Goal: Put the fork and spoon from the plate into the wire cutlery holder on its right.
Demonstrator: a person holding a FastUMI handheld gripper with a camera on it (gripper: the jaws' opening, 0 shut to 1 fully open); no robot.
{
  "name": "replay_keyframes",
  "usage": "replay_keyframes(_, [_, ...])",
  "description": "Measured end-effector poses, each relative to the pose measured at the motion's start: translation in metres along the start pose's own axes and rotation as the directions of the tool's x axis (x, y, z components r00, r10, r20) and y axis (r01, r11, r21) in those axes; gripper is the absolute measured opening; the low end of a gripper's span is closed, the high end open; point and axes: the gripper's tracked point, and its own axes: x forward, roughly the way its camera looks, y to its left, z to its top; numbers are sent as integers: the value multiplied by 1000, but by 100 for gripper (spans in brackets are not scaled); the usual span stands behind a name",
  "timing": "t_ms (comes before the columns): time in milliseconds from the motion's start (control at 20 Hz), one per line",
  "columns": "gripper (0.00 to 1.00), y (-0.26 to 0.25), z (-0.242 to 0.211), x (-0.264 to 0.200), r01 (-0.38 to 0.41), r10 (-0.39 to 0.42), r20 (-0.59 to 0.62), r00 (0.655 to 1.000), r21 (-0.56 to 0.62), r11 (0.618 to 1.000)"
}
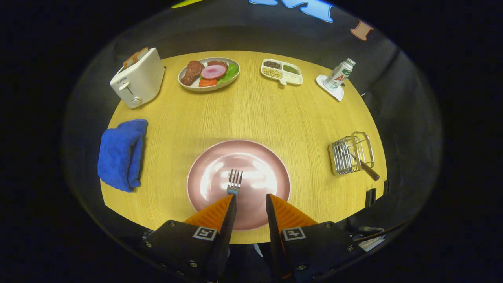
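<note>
In the gripper view, the gripper hangs over the near rim of the pink plate, its two orange fingers spread apart with a clear gap between them; nothing is gripped. Taking the plate as the landmark, it sits on the round yellow wooden table at its near edge, just ahead of the fingers.

The fork lies on the plate, tines pointing away from the gripper, and its handle runs back under the tip of the left finger, so whether that finger touches it cannot be told.

To the right of the plate, well apart from it, stands the wire cutlery holder. A utensil with a dark handle already rests in it, leaning out toward the near side; its head is hidden among the wires, so what kind it is cannot be told.

To the left of the plate lies a folded blue cloth. Beyond the plate, at the far side of the table, a white toaster with bread in its slot stands far left, a dish of meat and vegetables sits straight beyond, a divided white tray of seeds and grains lies to its right, and a small bottle stands on a white coaster farthest right.
</note>
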Motion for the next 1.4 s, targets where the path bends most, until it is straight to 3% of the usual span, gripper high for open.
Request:
replay_keyframes(350, [46,19,-35,32,-45,47,-110,993,20,999])
replay_keyframes(800, [46,28,-46,54,-62,64,-157,986,18,998])
replay_keyframes(1000, [41,32,-55,62,-72,72,-186,980,8,997])
replay_keyframes(1100, [14,29,-61,63,-71,68,-207,976,-7,997])
replay_keyframes(1200, [13,30,-59,71,-74,67,-196,978,-26,997])
replay_keyframes(1250, [4,34,-57,66,-100,91,-198,976,-35,994])
replay_keyframes(1400, [4,33,-58,63,-81,67,-208,976,-62,995])
